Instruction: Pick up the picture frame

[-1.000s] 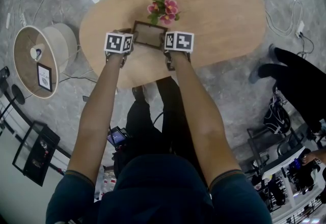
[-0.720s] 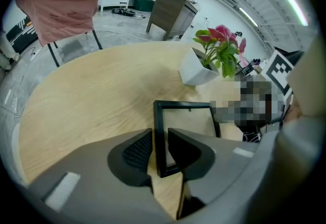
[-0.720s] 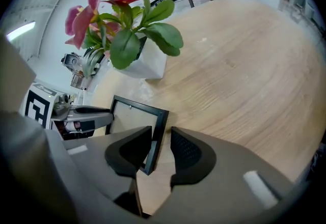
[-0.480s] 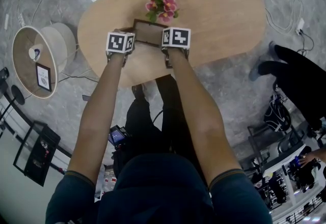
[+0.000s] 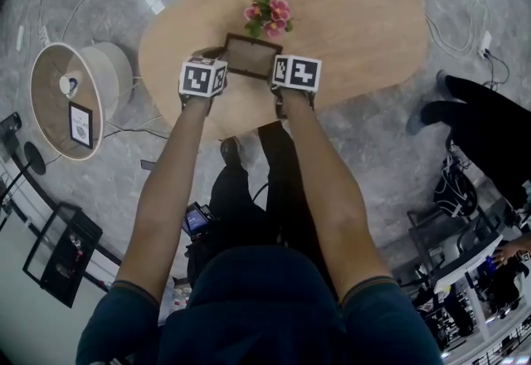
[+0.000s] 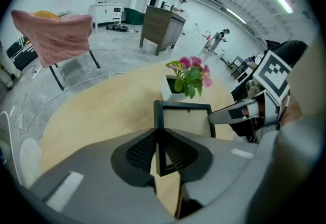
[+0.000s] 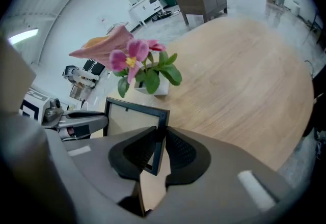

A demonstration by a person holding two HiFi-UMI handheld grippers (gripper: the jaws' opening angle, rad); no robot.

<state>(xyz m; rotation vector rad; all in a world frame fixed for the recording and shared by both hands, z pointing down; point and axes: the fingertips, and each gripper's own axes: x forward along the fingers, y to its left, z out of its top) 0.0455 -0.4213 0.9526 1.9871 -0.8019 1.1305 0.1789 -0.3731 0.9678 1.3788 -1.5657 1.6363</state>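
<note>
picture frame (image 5: 253,56) pinched between jaws — left gripper (image 6: 159,140), right gripper (image 7: 159,147), perhaps off table (image 5: 357,15)

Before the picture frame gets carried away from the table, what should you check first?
1. Left gripper shut on the picture frame, left edge: ok.
2. Right gripper, whose jaws have just been closing, pinches the frame's right edge: ok.
3. Frame held about level between both grippers: ok.
4. Gap to the potted flowers close behind: cannot tell.
5. Frame's bottom off the table: cannot tell.
</note>
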